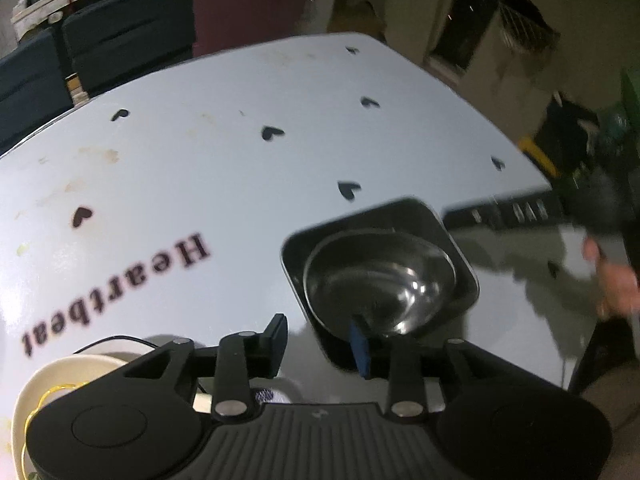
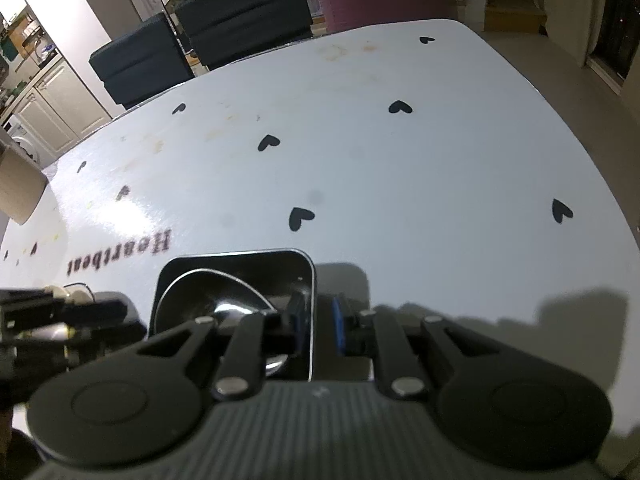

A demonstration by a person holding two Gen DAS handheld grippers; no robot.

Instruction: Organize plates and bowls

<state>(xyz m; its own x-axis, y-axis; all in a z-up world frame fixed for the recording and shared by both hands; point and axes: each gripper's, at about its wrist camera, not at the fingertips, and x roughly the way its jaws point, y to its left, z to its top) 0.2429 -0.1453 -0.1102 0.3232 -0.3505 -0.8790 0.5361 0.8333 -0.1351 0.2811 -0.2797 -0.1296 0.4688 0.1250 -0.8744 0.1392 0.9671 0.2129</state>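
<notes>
A black square plate [image 1: 452, 232] lies on the white table and holds a round steel bowl [image 1: 380, 276]. My left gripper [image 1: 320, 344] is open, its right finger at the plate's near edge. In the right wrist view the same plate [image 2: 240, 268] with the steel bowl [image 2: 200, 296] sits low in frame. My right gripper [image 2: 318, 330] straddles the plate's right rim, one finger inside and one outside, nearly closed on it. A cream bowl [image 1: 60, 376] sits under my left gripper at the lower left.
The white table [image 2: 400, 168] carries black heart marks and the word "Heartbeat". Dark chairs [image 2: 200, 40] stand along its far edge. A cardboard box [image 2: 20, 192] is at the left. The other gripper [image 2: 60, 316] shows at the left of the right wrist view.
</notes>
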